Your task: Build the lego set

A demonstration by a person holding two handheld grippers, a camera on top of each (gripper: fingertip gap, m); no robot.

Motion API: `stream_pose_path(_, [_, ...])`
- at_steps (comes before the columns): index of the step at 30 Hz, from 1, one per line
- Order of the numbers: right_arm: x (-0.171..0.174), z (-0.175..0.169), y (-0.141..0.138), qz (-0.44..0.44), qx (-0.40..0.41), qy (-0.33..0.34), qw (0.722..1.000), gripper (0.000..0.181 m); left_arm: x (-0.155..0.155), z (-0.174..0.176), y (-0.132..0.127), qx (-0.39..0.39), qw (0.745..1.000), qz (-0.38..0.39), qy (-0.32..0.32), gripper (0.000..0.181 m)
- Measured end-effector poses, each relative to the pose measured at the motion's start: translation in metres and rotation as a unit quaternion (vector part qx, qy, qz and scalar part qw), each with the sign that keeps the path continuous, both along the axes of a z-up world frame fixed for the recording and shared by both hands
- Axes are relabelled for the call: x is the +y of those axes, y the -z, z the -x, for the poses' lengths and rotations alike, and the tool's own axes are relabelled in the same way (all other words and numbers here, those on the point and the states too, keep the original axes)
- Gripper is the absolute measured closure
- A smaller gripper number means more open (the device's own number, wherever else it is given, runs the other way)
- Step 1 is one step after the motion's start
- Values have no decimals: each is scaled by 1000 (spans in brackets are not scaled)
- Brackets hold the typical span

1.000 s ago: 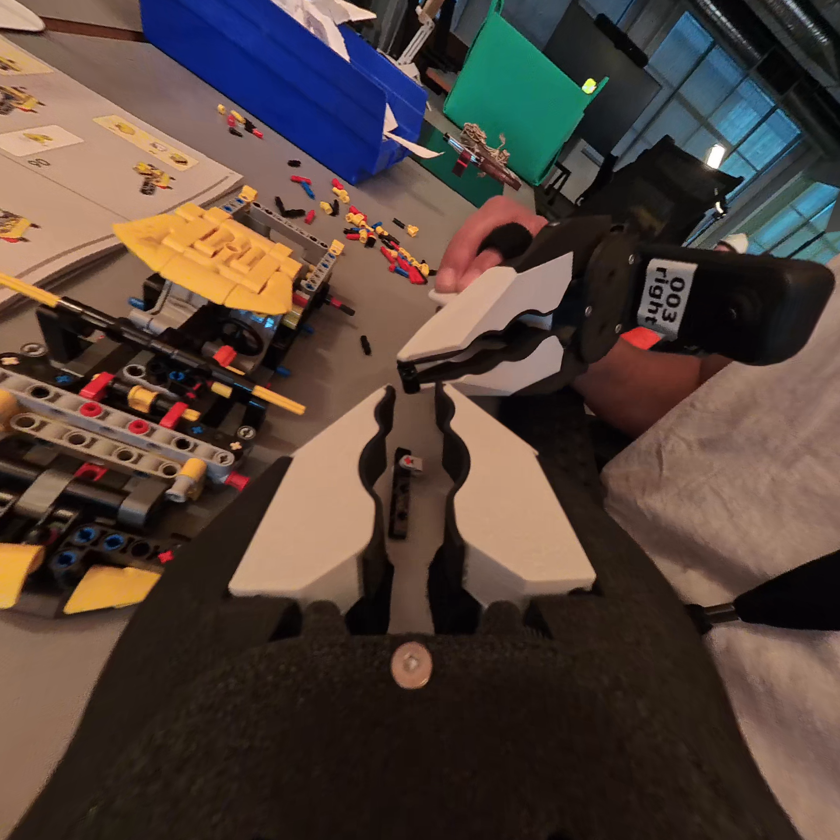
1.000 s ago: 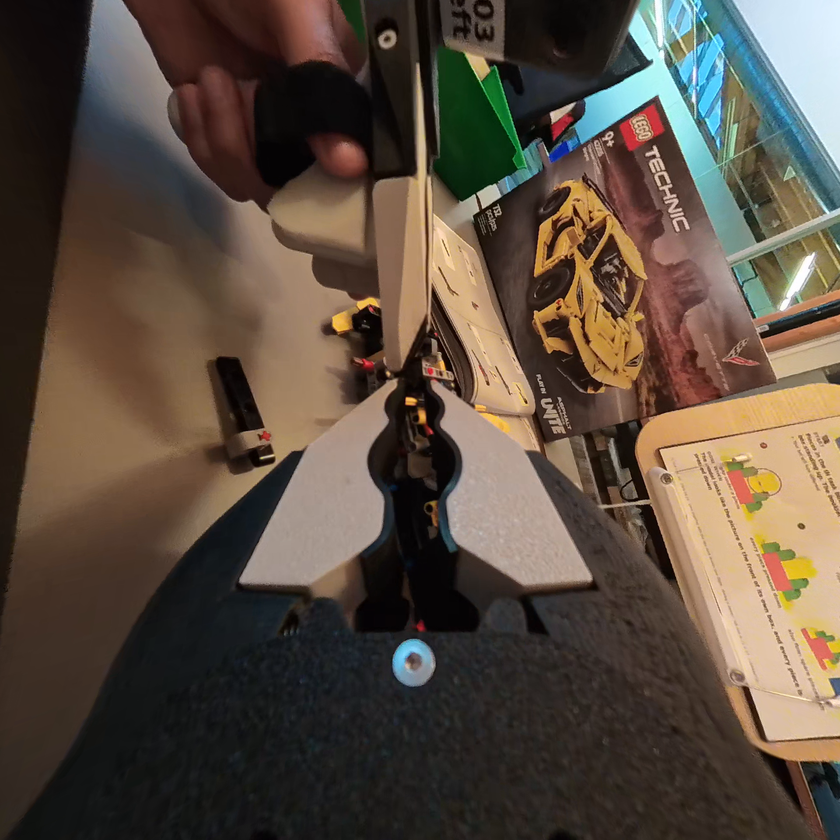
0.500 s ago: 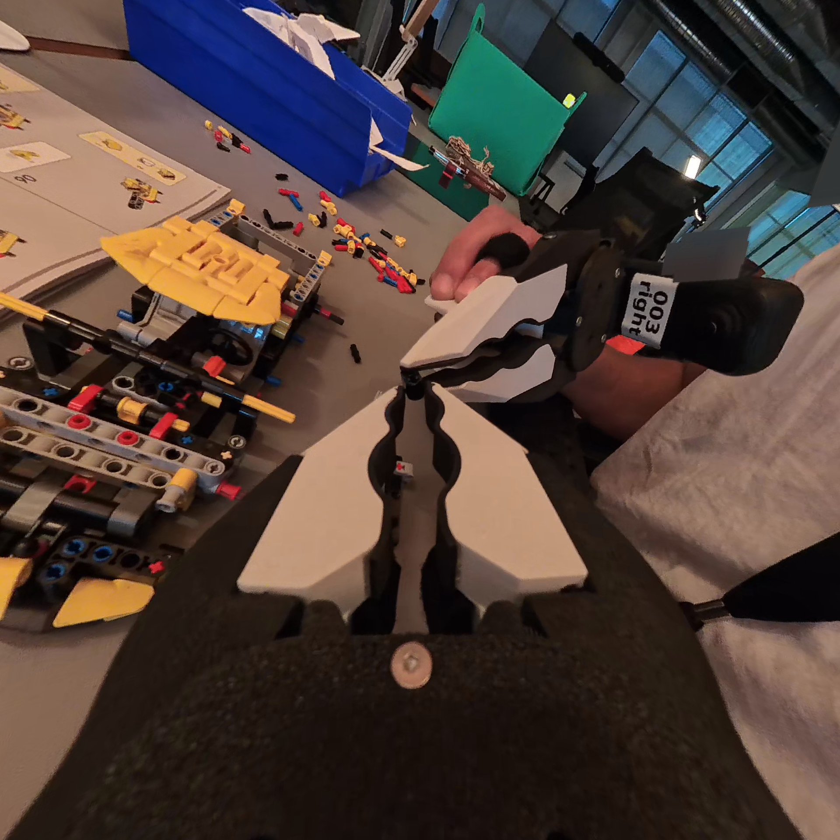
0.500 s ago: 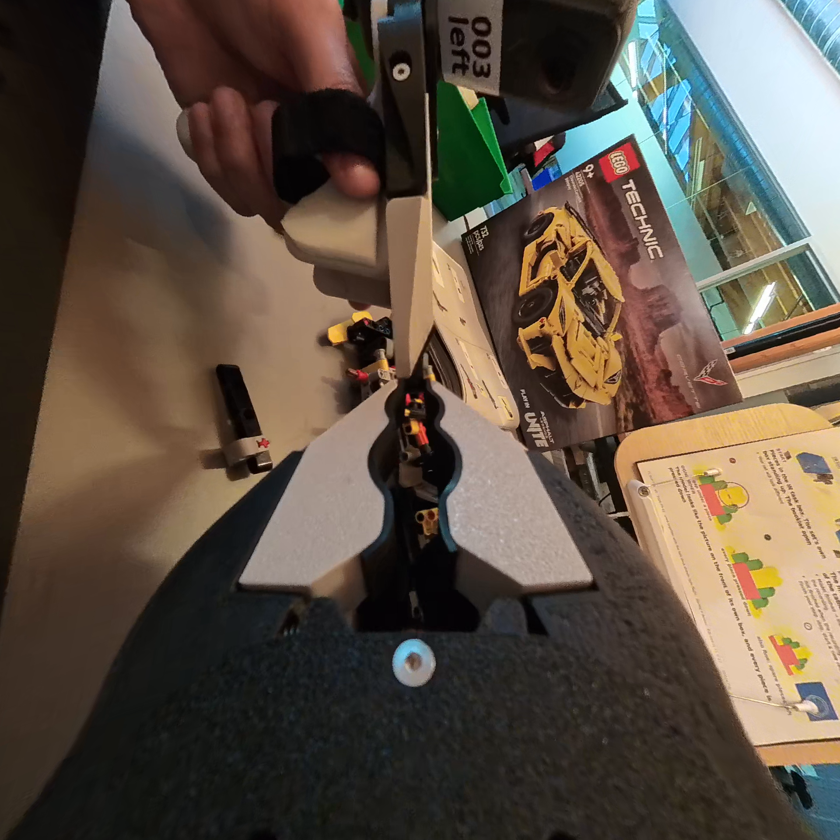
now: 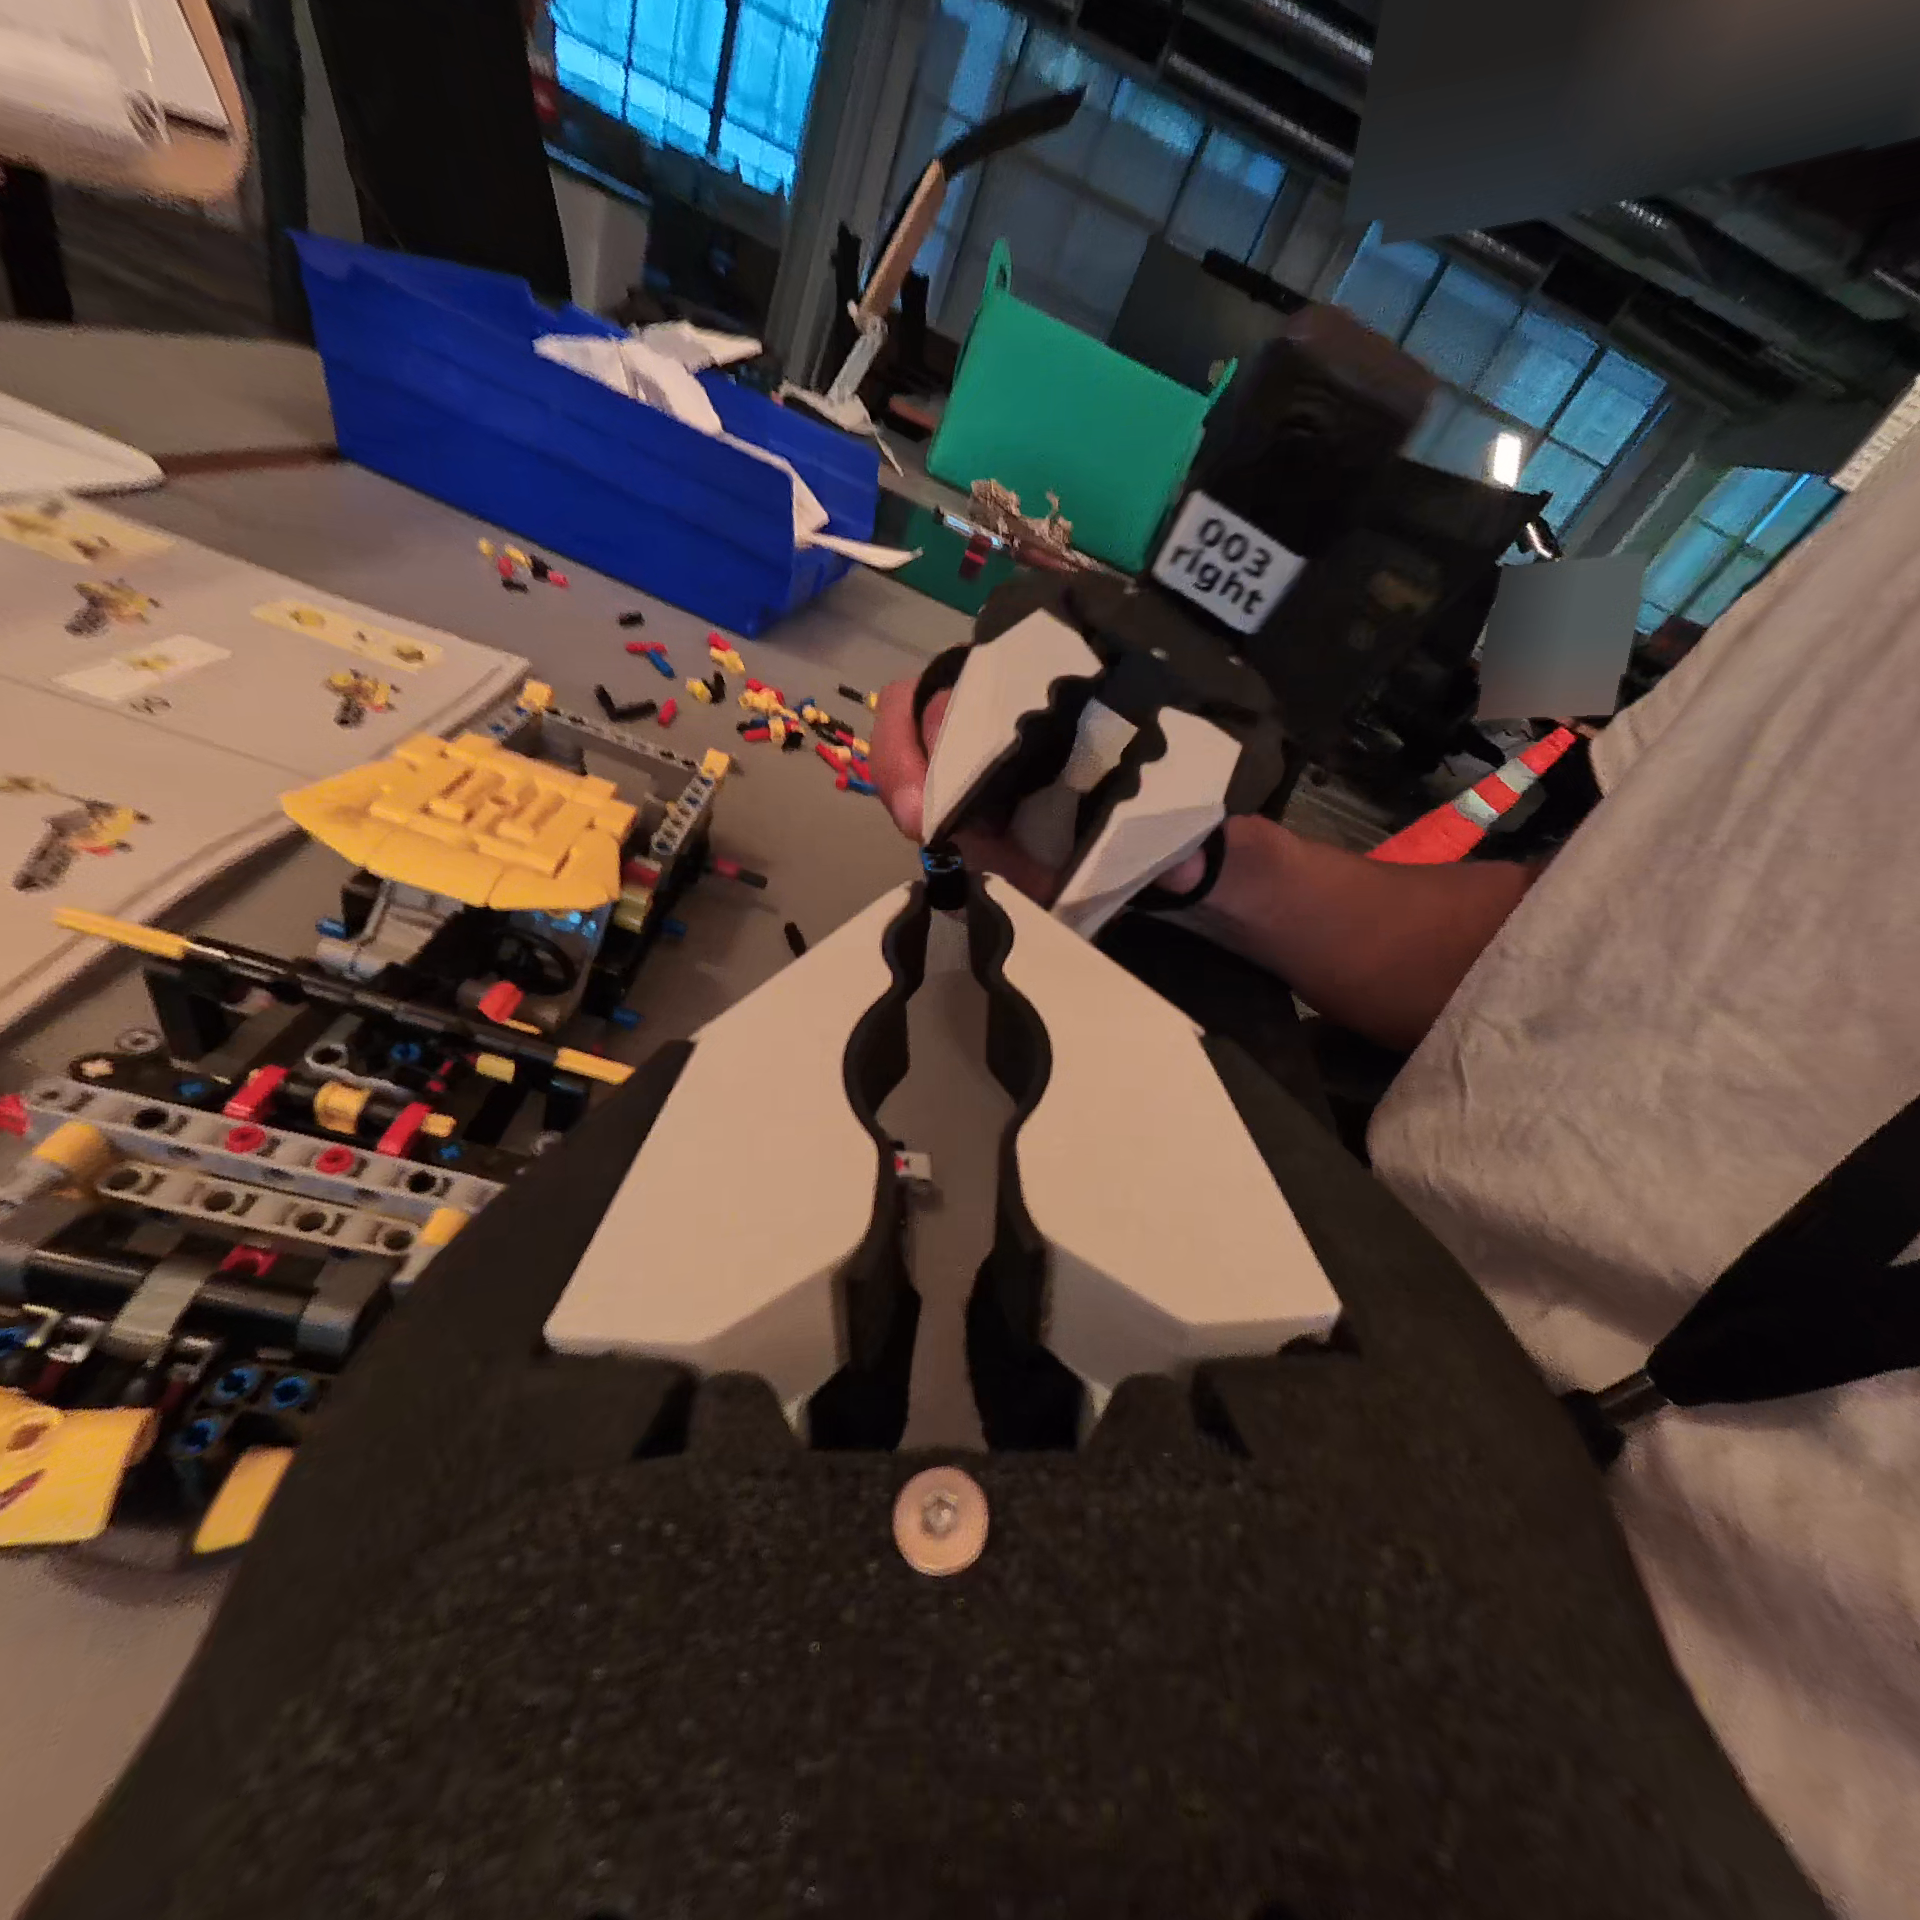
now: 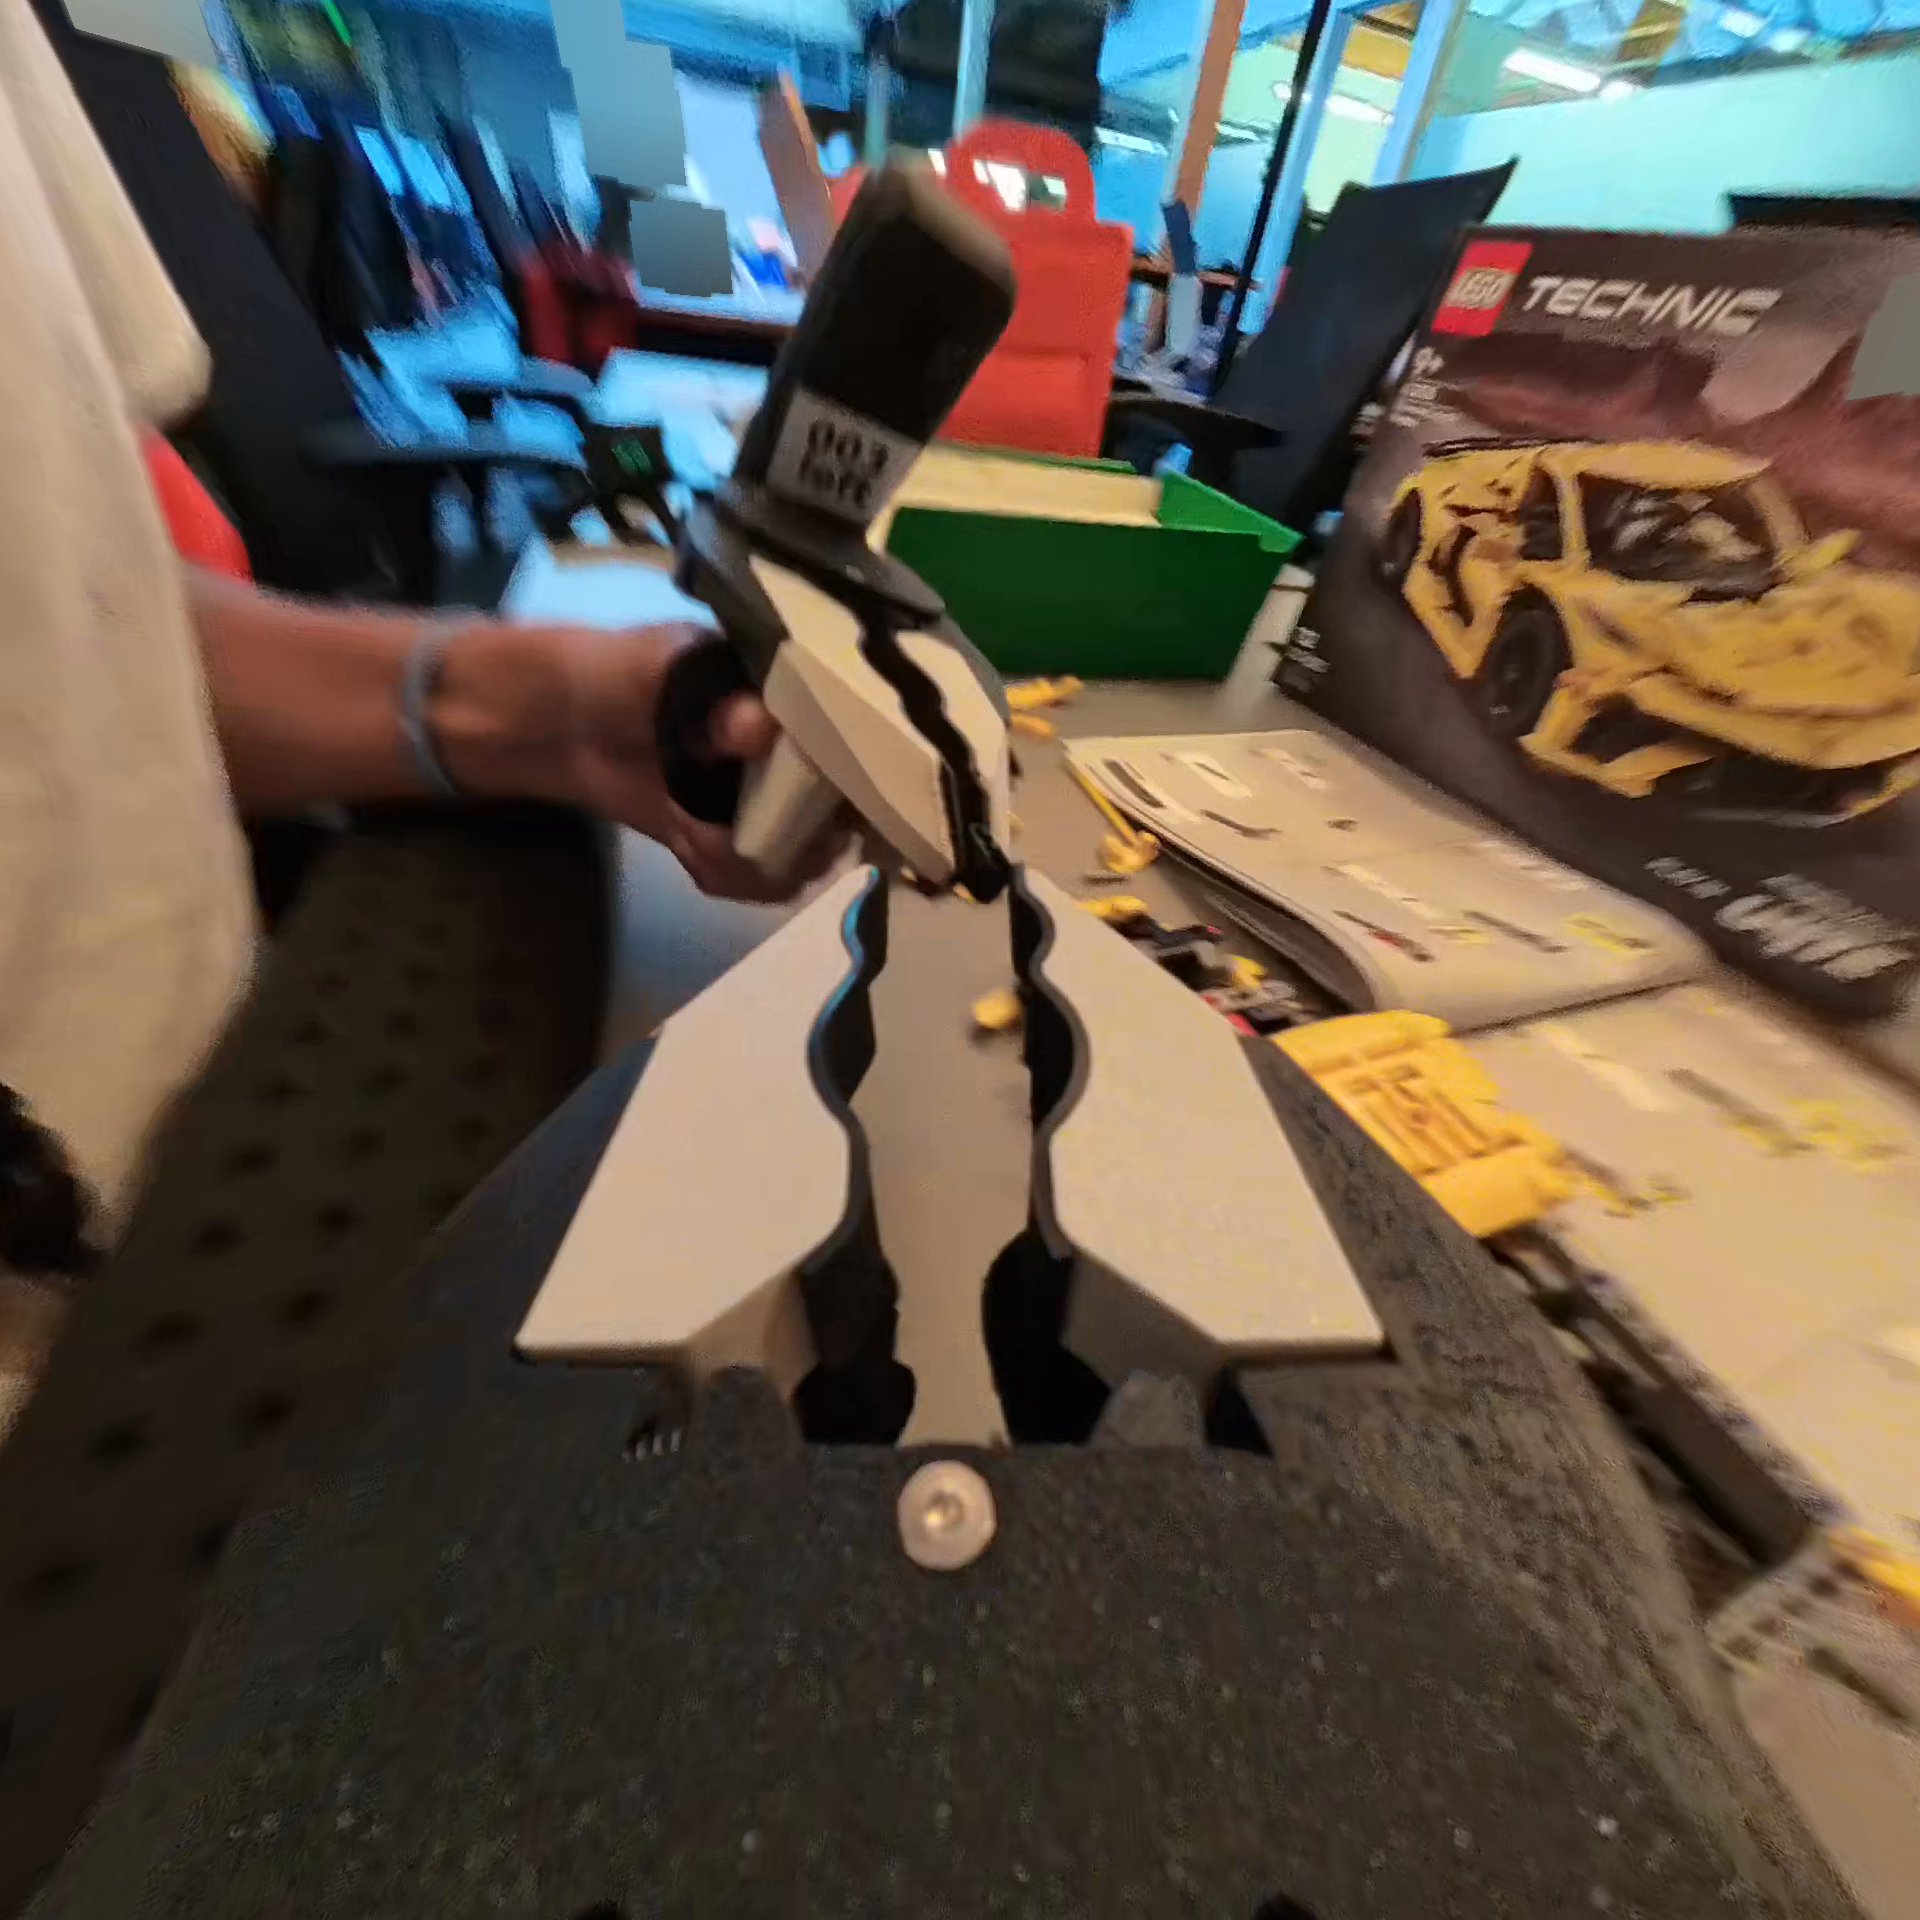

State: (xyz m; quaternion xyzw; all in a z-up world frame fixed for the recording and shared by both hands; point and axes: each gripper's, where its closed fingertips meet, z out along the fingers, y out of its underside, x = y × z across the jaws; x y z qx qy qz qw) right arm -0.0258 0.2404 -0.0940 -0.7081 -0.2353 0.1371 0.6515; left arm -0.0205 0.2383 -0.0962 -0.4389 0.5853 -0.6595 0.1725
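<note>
My left gripper (image 5: 945,896) is shut at its tips on a small black pin (image 5: 943,868), held above the table. My right gripper (image 6: 948,888) is open and empty, its tips just at the left gripper's tip (image 6: 977,873). In the left wrist view the right gripper (image 5: 997,881) faces me with jaws apart, one fingertip beside the pin. A black beam with a grey connector (image 5: 912,1164) lies on the table below my left fingers. The partly built car, with a yellow hood (image 5: 457,831) and a grey-and-black chassis (image 5: 260,1153), sits to the left.
Loose small pieces (image 5: 779,717) are scattered behind the car. A blue bin (image 5: 582,457) and a green bin (image 5: 1060,436) stand at the back. Instruction pages (image 5: 208,644) lie at the left. The set's box (image 6: 1662,582) stands behind a booklet (image 6: 1351,862). Left and right tips are no more than a few centimetres apart. The yellow hood (image 5: 457,831) lies around 11 cm away from my right fingertips. The right camera catches it too, in the right wrist view (image 6: 1377,1076).
The left gripper closed on the black pin that the right gripper held. The right gripper has opened and let it go. Both grippers rose and tilted up from the table.
</note>
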Motion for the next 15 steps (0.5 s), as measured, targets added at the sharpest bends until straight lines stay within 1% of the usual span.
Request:
stream_pose_path(1, [0, 0, -7, 8, 56, -16, 998, 157, 2, 0, -4, -12, 1000, -2, -7, 174])
stream_pose_path(2, [1, -3, -13, 16, 110, -24, 993, 158, 5, 0, -8, -25, 1000, -4, -16, 174])
stream_pose_path(4, [4, -6, -16, 48, 202, -47, 977, 156, 10, 0, -18, -54, 998, -3, -37, 174])
stream_pose_path(6, [10, -12, -17, 71, 272, -47, 959, 155, 16, 1, -27, -76, 996, 2, -55, 174])
stream_pose_path(9, [16, -21, -31, 50, 360, -48, 930, 161, 22, 2, -33, -91, 993, 12, -69, 174])
stream_pose_path(10, [20, -24, -33, 46, 380, -43, 923, 162, 21, 3, -34, -95, 993, 16, -68, 174])
stream_pose_path(12, [22, -20, -34, 55, 394, -60, 915, 161, 19, 3, -35, -97, 993, 21, -64, 174])
stream_pose_path(15, [24, -16, -30, 59, 371, -58, 925, 162, 15, 4, -38, -104, 993, 18, -58, 174])
